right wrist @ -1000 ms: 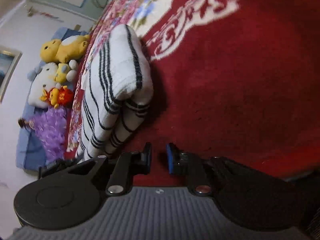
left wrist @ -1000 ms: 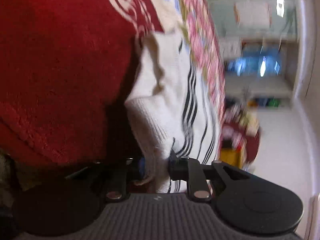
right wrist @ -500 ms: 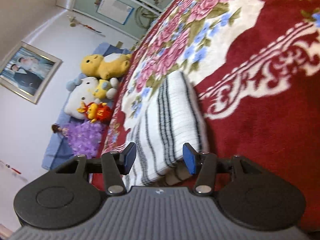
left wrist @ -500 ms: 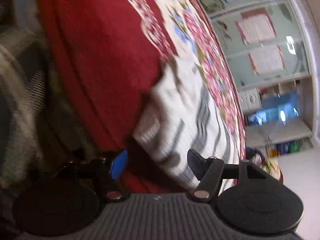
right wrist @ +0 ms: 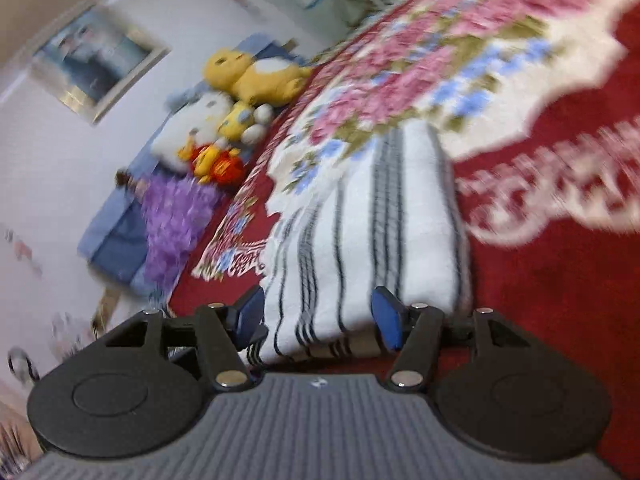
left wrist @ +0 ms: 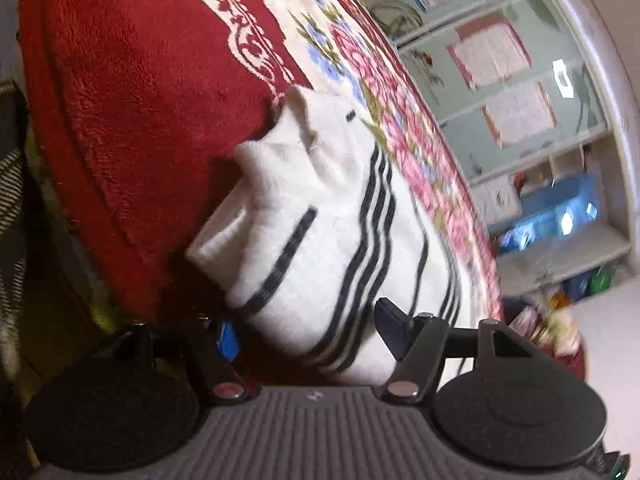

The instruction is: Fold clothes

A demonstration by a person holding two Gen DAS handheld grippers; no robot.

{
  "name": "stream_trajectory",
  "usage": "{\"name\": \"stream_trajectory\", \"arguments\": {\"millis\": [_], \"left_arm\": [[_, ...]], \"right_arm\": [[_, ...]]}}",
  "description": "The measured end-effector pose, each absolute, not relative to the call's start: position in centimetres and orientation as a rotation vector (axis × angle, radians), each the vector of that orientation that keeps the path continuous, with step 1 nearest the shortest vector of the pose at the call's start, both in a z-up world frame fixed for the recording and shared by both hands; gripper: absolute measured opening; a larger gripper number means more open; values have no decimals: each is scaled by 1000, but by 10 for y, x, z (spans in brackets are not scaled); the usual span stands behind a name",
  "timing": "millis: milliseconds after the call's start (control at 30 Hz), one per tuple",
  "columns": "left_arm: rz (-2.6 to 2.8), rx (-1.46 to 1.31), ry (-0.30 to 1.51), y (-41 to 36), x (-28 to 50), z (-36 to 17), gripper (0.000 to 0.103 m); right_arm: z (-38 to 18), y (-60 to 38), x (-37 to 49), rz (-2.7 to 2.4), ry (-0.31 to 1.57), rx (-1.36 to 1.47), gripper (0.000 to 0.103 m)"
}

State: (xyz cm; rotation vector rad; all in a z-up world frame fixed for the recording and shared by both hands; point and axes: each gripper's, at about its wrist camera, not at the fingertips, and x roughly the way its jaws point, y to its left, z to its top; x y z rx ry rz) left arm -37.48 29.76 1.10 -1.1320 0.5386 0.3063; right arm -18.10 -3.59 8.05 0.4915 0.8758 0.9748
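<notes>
A folded white garment with thin black stripes (left wrist: 320,208) lies on a red blanket (left wrist: 140,80) with a floral middle. In the left wrist view its near end sits just beyond my left gripper (left wrist: 308,326), whose fingers stand apart on either side without pressing it. The right wrist view shows the same garment (right wrist: 360,220) from its other end, lying flat and rolled over at its right edge. My right gripper (right wrist: 318,312) hovers just in front of that end; its jaws are opening and the pads do not touch the cloth.
Stuffed toys (right wrist: 248,80) and a purple fluffy thing (right wrist: 172,216) lie on a blue surface beyond the blanket's far edge, under a framed picture (right wrist: 96,60). Shelves (left wrist: 560,200) stand across the room. A dark striped cloth (left wrist: 12,200) hangs at the left.
Both grippers have opened; the left one let go of the garment's edge. Both pulled back from the garment, and the right one rose and rolled, so it now looks along the folded piece.
</notes>
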Motion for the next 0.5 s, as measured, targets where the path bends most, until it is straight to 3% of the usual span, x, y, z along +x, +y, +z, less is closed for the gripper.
{"name": "stream_trajectory", "arguments": {"millis": [267, 500], "left_arm": [[297, -1154, 521, 298, -370, 8, 72], [230, -1073, 494, 305, -362, 4, 75]], "right_arm": [[130, 86, -76, 1270, 713, -33, 74], [85, 235, 30, 1537, 1041, -319, 74]]}}
